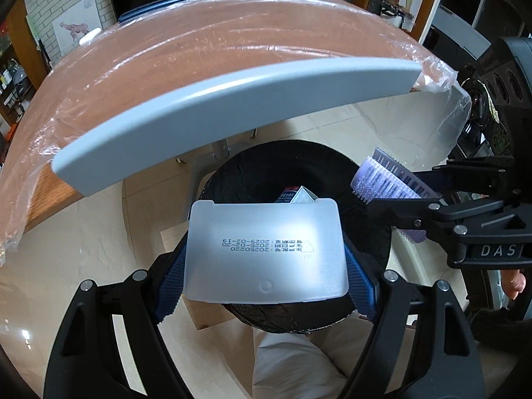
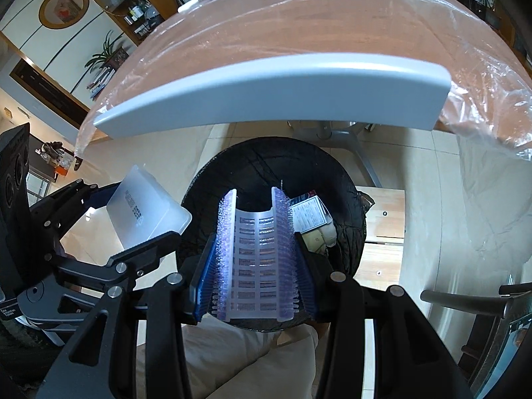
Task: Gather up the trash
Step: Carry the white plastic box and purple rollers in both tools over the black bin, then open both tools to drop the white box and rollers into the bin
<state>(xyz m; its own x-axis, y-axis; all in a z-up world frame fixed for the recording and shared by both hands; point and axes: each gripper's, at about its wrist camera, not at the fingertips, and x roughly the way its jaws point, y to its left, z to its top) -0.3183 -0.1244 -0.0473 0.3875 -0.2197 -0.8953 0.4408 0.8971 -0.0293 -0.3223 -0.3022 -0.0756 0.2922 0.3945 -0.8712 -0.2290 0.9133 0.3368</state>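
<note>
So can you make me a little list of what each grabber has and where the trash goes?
left gripper: holds a frosted plastic lid with a printed date
right gripper: shut on a purple bristly strip
bin: black-lined, on the floor, below both grippers
in the bin: a small carton and some pale scraps
table: wooden, under clear plastic, behind the bin
not yet done: both pieces are held above the bin

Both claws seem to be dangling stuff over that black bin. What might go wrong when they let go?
The frosted plastic lid in the left gripper is wide and overhangs the bin's near rim, so it may catch there or slide to the floor. The bristly purple strip is squeezed into a curl by the right gripper; it might spring sideways on release.
</note>
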